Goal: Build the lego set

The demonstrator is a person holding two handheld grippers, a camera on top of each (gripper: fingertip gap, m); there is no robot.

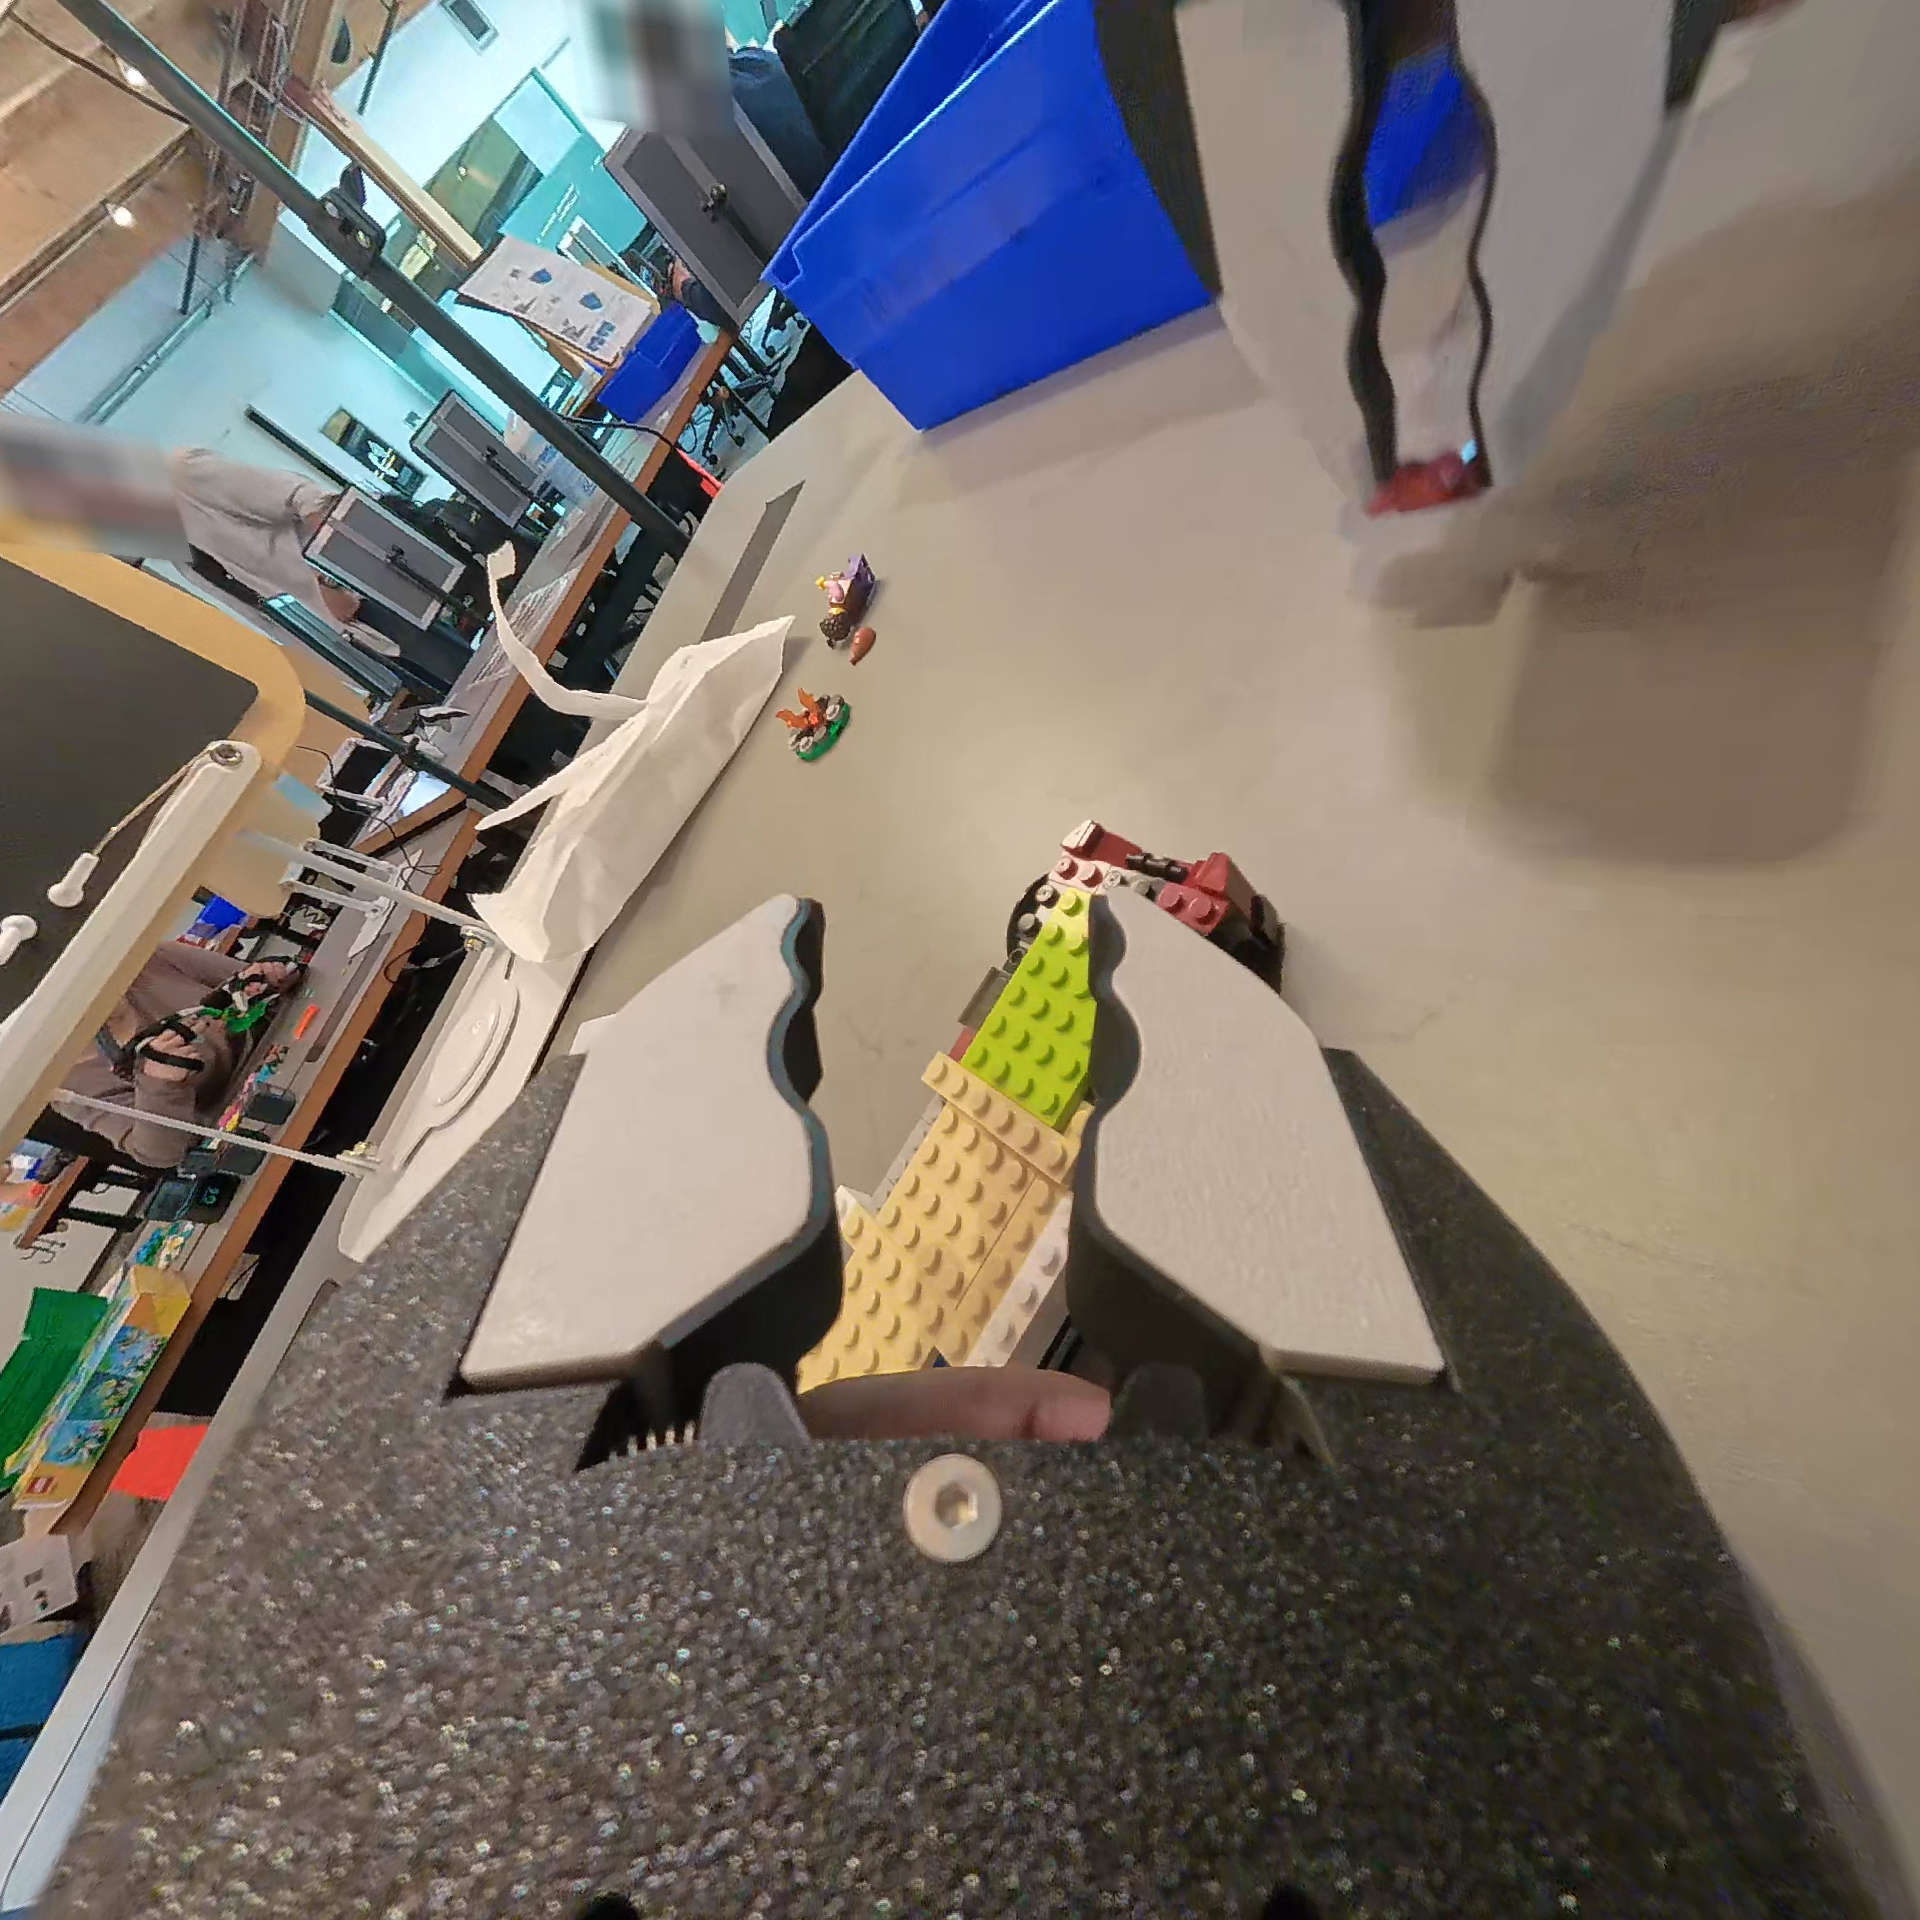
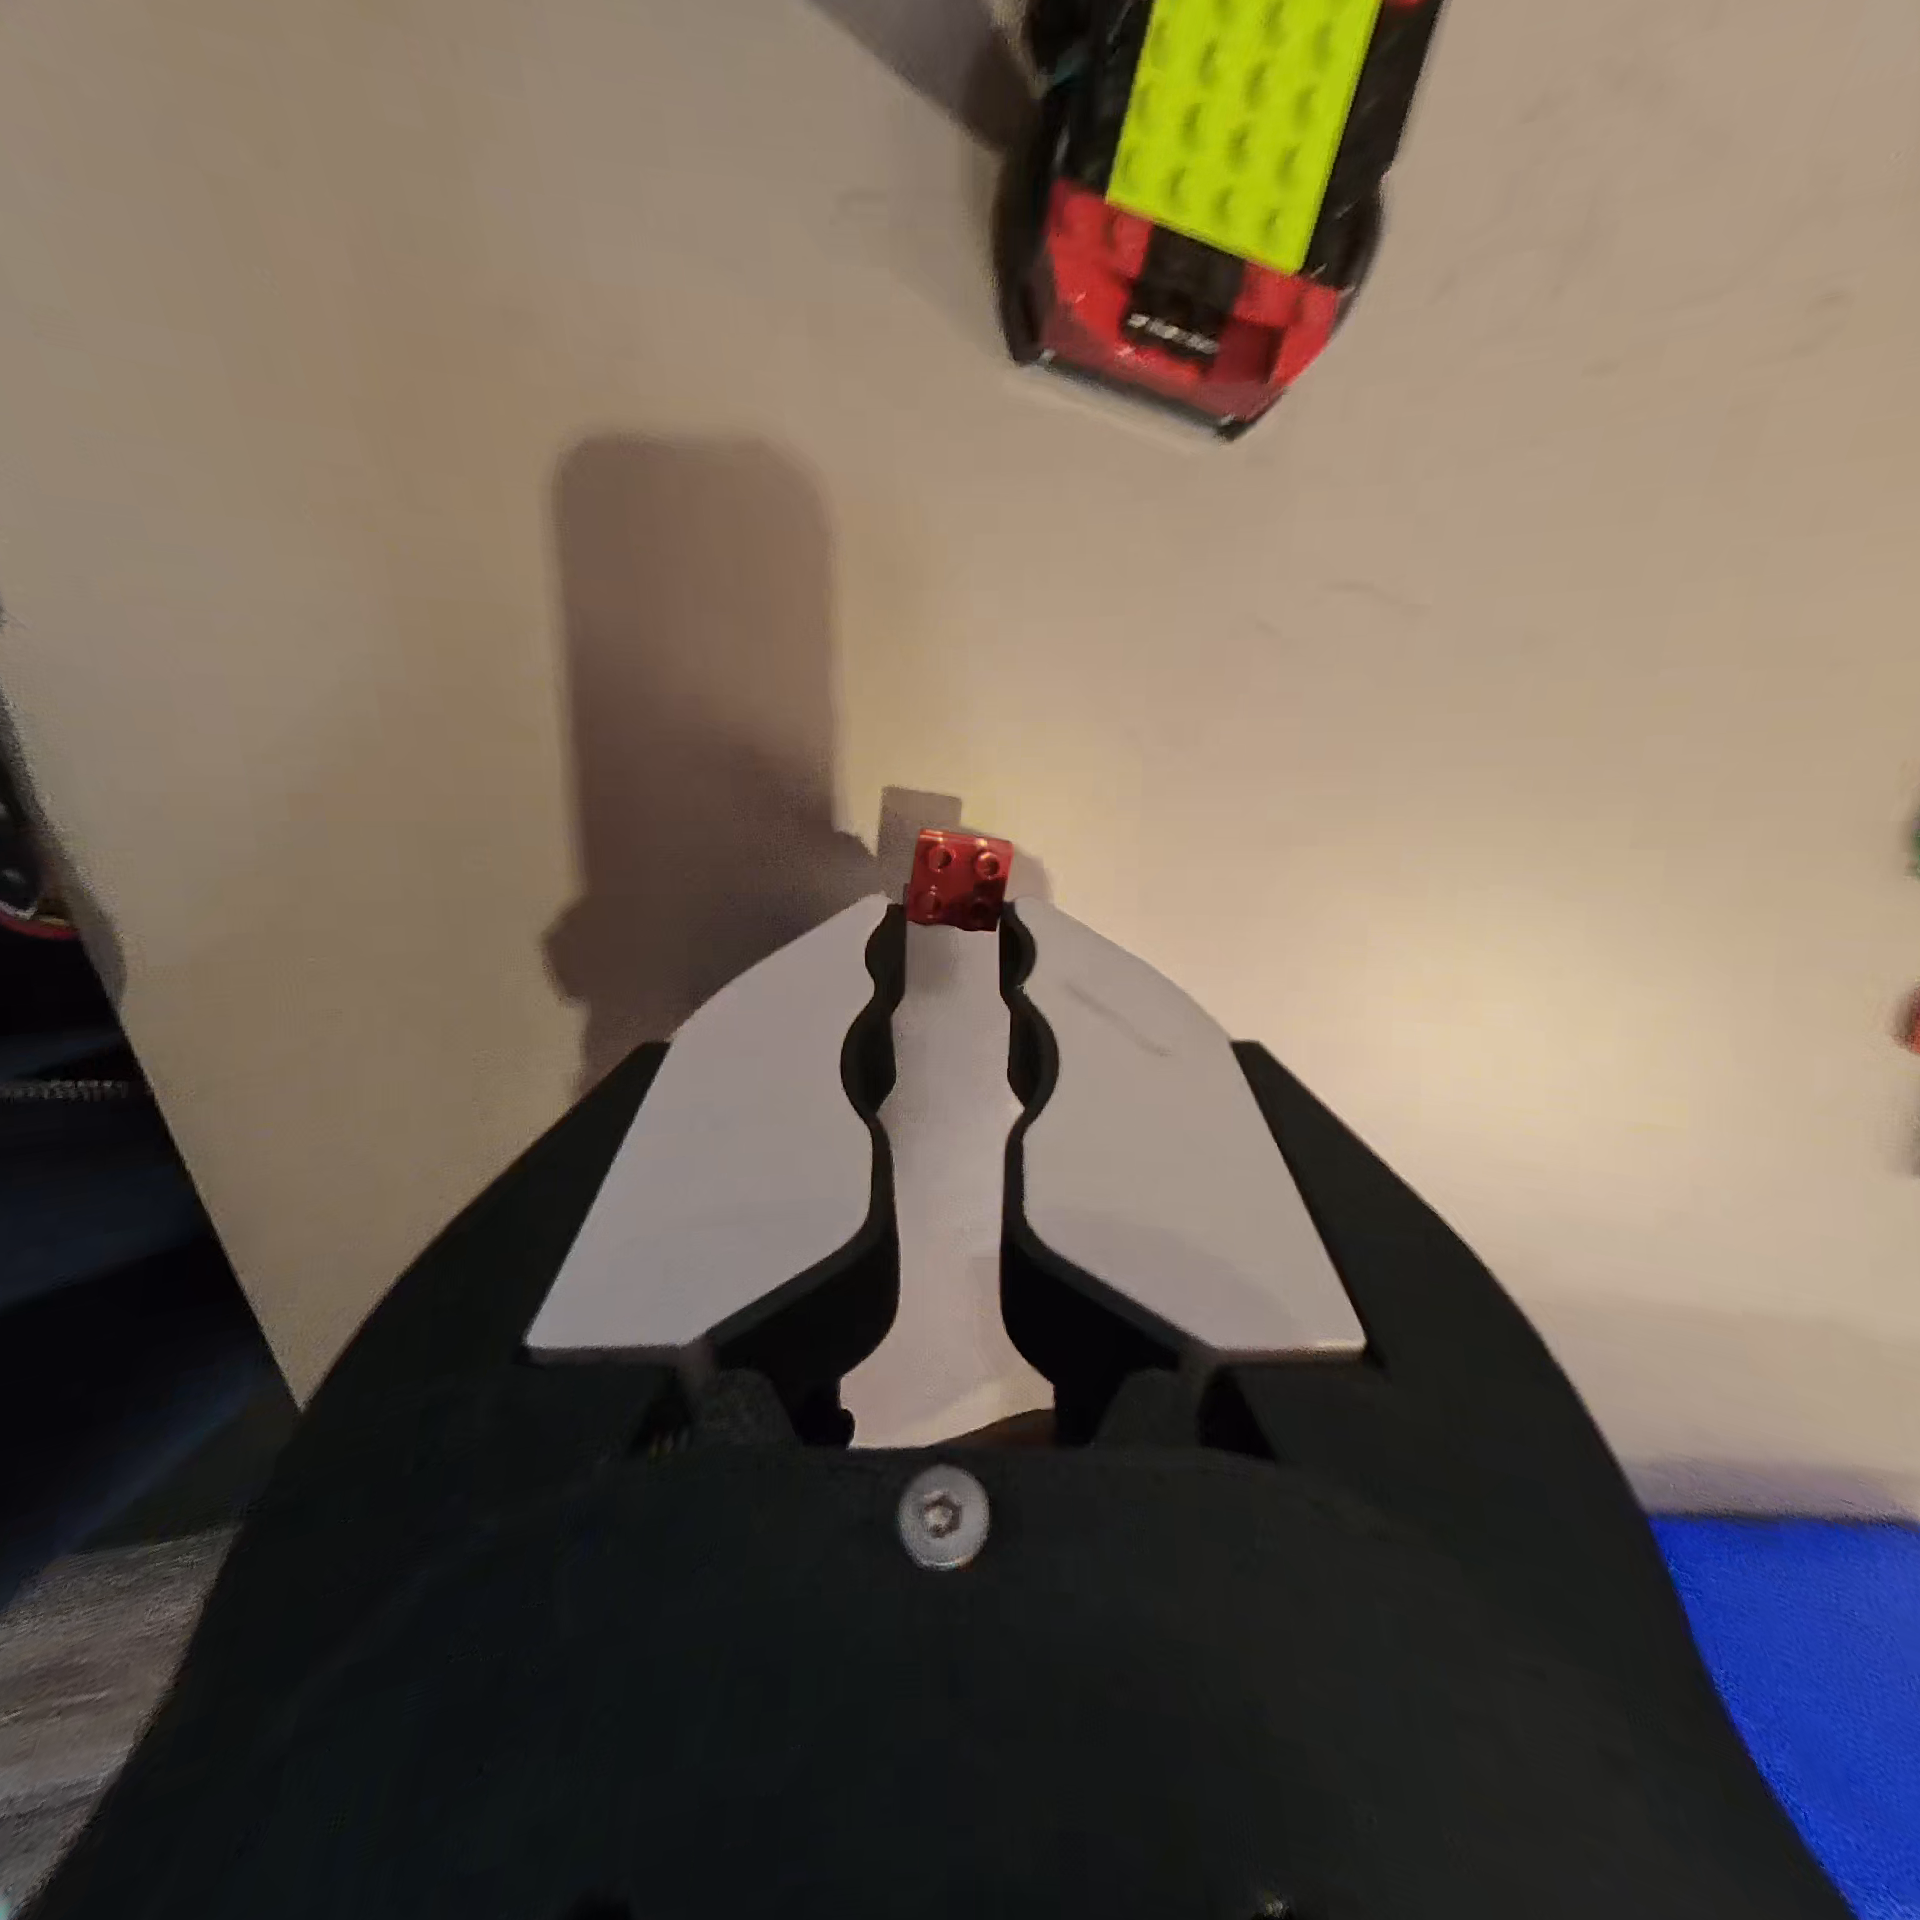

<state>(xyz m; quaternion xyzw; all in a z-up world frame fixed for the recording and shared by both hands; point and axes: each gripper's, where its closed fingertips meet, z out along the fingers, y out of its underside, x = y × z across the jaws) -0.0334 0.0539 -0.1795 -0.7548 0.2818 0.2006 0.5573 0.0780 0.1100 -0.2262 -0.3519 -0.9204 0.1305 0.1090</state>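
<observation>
the brick vehicle [image 1: 1164,894] stands on the desk [image 1: 1143,644], its long studded plate [image 1: 1039,1029] running back between the left tongs [image 1: 951,920] and lying against their right finger [image 1: 1195,1039]. beyond it on the desk sit two small brick figures [image 1: 821,717], with a paper bag [image 1: 644,790] to their left. bins [image 1: 987,229] stand at the far edge. the right tongs [image 2: 954,914] pinch a small brick [image 2: 958,879] above the desk, the vehicle ahead of them and to their right.

A shared lab workroom: long benches [image 1: 582,582], monitors [image 1: 390,545], blue bins [image 1: 987,260], seated people [image 1: 177,1039].
</observation>
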